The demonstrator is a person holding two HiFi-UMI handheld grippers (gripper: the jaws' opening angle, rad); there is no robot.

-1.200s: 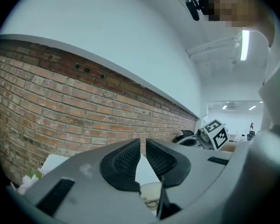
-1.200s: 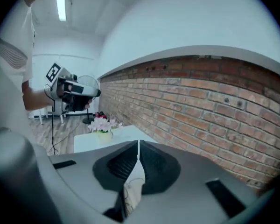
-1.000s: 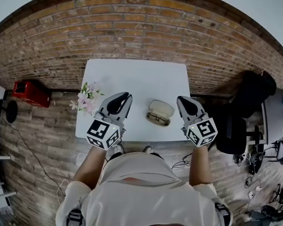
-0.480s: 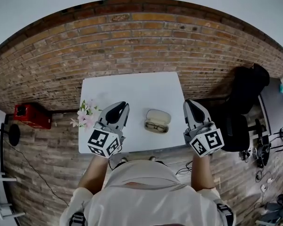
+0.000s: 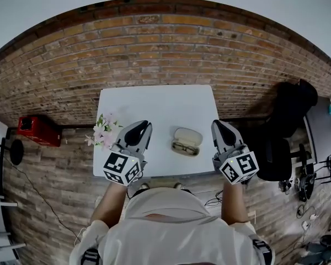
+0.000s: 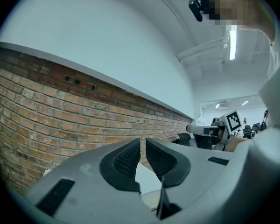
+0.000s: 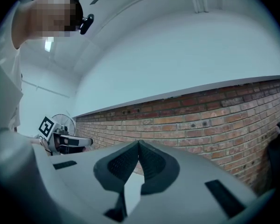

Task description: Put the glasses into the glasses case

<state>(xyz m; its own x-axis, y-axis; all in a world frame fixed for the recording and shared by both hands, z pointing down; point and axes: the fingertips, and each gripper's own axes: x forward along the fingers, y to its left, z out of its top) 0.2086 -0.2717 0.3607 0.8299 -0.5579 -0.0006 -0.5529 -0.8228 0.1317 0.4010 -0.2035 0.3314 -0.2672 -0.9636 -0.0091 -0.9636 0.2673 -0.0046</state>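
Apparently the job is all but finished. The dark-framed glasses (image 5: 184, 146) lie inside the open beige oval glasses case (image 5: 189, 134), which sits toward the near edge of the white rectangular desk (image 5: 154, 101), between the two hands. The lid is still up.

That would explain why both tools are held level above the near edge, clear of the case, and carry nothing. The left tongs (image 5: 145, 126) hover just left of the case with their pads almost together, leaving only a sliver of gap that has nothing in it. The right tongs (image 5: 216, 125) hang to the right of the case with their tips pressed together, also empty. A small bunch of pink and white flowers (image 5: 102, 132) stands at the desk's left edge, out of the way.

Compared with a second ago, the right tongs have lifted and drawn a little further from the case. The left tongs have barely shifted. The head camera has also pulled back, so the desk looks smaller and more of the brick wall shows. Case and glasses lie where they were.
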